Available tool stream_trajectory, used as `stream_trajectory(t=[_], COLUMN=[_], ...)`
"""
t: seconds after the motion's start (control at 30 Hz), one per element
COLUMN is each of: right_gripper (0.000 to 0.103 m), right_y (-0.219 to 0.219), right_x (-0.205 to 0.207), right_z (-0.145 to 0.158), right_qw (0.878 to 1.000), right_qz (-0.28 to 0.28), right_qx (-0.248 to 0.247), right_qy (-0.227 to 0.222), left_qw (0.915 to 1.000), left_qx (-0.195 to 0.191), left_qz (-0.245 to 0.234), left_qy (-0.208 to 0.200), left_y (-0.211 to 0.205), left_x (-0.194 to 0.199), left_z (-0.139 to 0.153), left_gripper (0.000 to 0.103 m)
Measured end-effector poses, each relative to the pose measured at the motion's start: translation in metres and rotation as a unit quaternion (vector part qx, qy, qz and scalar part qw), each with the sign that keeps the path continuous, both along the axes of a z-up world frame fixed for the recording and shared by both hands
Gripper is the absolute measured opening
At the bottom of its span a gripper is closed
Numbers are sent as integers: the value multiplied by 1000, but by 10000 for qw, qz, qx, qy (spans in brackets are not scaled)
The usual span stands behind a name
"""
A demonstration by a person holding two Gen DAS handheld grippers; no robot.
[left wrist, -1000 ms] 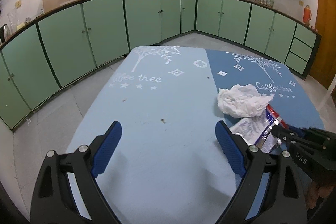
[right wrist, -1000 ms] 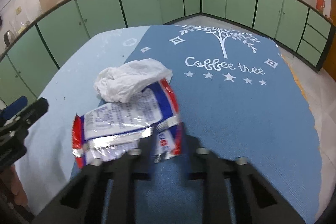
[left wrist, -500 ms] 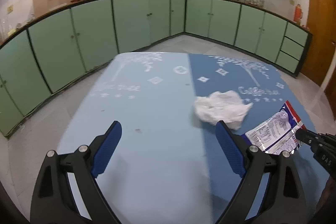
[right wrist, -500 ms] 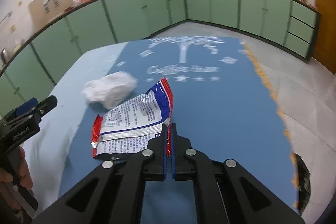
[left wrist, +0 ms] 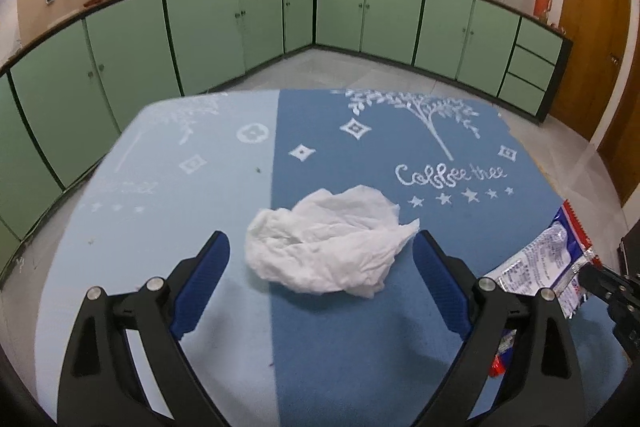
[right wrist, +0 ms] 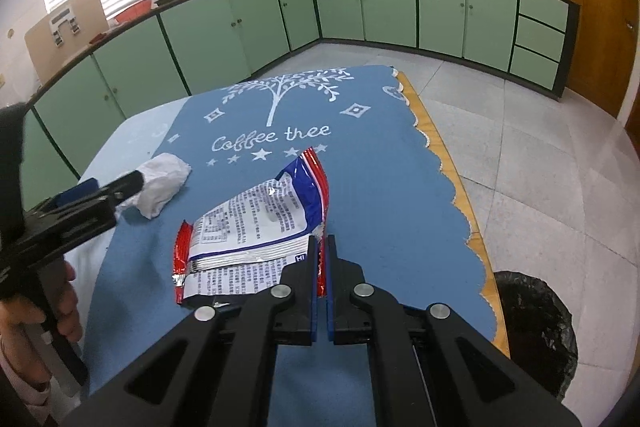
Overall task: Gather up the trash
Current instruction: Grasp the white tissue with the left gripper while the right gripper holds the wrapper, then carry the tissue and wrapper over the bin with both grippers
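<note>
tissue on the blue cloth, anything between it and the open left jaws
Nothing visible. The crumpled tissue lies on the blue tablecloth just ahead of the left gripper, with its jaws open to either side. The wrapper is off to the right, pinched by the right gripper.

One crumpled tissue point(left wrist: 328, 251), one snack wrapper point(right wrist: 256, 227), one bin point(right wrist: 536, 331).

A crumpled white tissue point(left wrist: 326, 247) lies loose on the blue cloth, centre of the left wrist view. A flattened wrapper point(right wrist: 260, 227), white with printed text and red and blue edges, sits mid-frame in the right wrist view, its near edge pinched, the rest tilted up.
</note>
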State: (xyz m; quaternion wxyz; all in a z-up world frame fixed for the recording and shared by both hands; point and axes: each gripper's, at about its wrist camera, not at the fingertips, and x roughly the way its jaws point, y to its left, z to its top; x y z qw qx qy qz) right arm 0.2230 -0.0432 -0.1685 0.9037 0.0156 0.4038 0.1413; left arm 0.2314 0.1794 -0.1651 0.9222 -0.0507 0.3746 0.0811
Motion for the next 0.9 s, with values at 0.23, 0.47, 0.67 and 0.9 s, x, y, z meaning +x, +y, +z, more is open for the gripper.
stream_trajectory(t=[0.23,0.47,0.67,0.9], right_gripper=[3,3,3,3], right_y=[0,-3,-8,-18], right_x=[5,0,-10,-27], right_z=[-1,11,32,55], right_qw=[9999,9998,9994,9984], right_qz=[-13,-48,-65,-97], right_qx=[99,138,163,175], right_qy=[11,-103,-305,-520], left_qw=[9989,9990,9992,9987], left_qx=[-329,-427,-399,-384], left_qz=[-72,-20,-71,-210], left_qy=[317,160,-37,-245], left_y=[4,4,-1,-15], left_x=[6,-15,-41,-67], left_z=[-13,-2,19,44], left_gripper=[13,6,6,6])
